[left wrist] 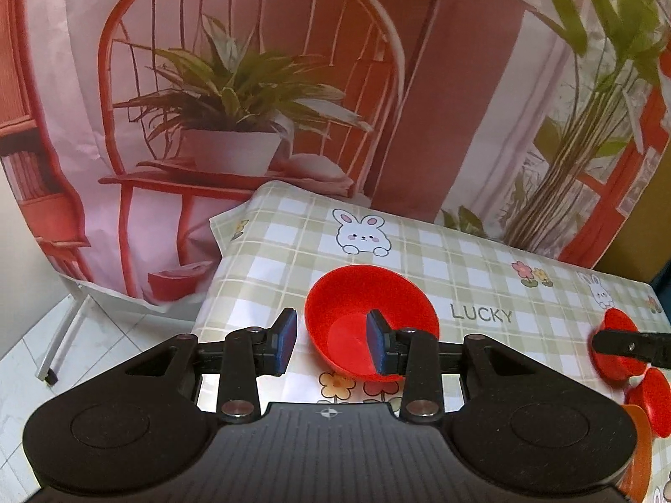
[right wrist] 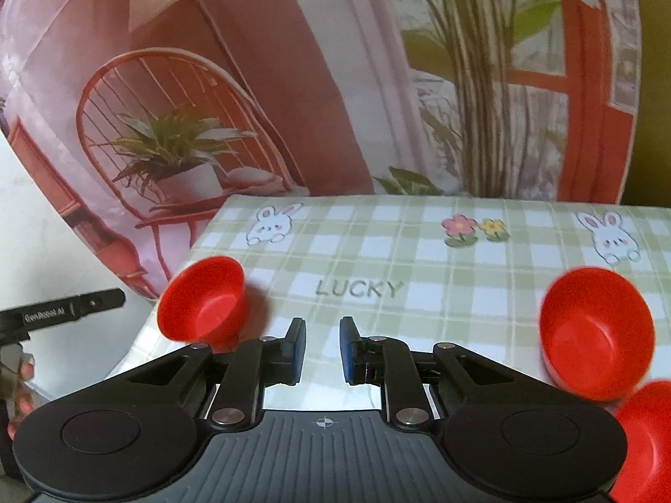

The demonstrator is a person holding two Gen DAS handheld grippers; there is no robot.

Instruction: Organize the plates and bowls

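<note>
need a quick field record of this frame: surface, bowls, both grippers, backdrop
surface: table with green checked cloth, bunnies, flowers and the word LUCKY printed on it
left bowl: red bowl near the table's left edge, upright, empty
right bowls: two red bowls, one whole, one cut by the picture edge
left gripper: open, one finger over the left bowl's inside, rim between the fingers, not gripped
right gripper: open, narrow gap, nothing held
backdrop: printed cloth with chair and plants
</note>
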